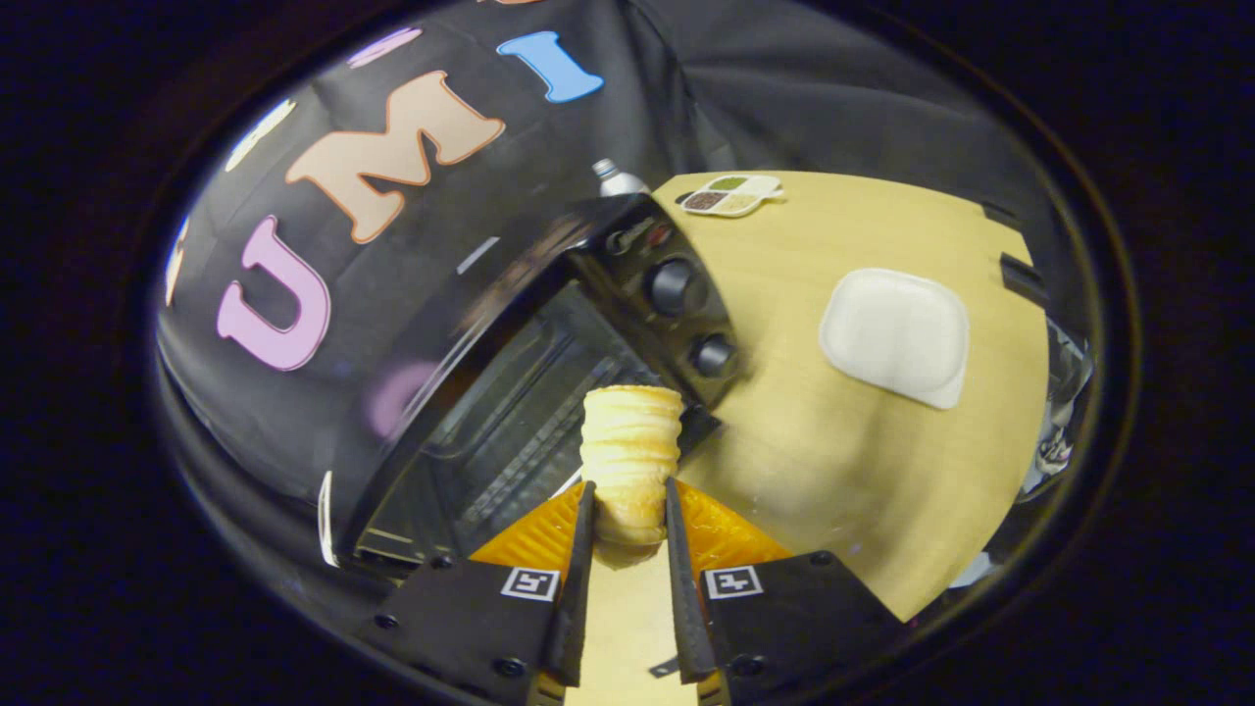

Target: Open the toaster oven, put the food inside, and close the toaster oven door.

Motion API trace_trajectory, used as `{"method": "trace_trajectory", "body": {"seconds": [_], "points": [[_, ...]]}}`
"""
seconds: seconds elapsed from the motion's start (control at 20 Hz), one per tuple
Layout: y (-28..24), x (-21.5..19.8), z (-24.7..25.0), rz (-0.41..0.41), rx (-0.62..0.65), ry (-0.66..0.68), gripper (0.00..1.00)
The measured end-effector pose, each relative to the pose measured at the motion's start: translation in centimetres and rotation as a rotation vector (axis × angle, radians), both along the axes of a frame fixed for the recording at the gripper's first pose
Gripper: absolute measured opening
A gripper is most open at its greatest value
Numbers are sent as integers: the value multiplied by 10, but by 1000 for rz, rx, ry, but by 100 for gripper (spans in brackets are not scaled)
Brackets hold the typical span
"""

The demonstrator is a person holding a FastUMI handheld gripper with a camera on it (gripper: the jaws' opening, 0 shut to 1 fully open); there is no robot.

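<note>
Pastry roll [630,446], one only, is sitting clamped between both fingers of the gripper [628,502], which is tilting toward one toaster oven [549,373], door open; one white plate [897,335] is lying on the table [833,471].

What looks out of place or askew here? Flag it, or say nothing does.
Nothing stands out. The gripper is shut on the pastry roll, which looks whole, just ahead of the open toaster oven. The white plate and the small divided dish lie flat on the table, no spills.
</note>
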State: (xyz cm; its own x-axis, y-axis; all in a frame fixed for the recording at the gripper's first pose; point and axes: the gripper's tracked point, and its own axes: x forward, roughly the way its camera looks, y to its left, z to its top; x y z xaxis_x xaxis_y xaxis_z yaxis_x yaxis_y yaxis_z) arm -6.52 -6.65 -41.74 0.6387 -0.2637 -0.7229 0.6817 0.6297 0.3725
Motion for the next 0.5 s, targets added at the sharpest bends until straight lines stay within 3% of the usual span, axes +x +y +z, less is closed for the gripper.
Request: {"method": "trace_trajectory", "body": {"seconds": [0.4,0.5], "points": [[31,74,-5,4,85,-190,40],[32,78,-15,12,86,-182,42]]}}
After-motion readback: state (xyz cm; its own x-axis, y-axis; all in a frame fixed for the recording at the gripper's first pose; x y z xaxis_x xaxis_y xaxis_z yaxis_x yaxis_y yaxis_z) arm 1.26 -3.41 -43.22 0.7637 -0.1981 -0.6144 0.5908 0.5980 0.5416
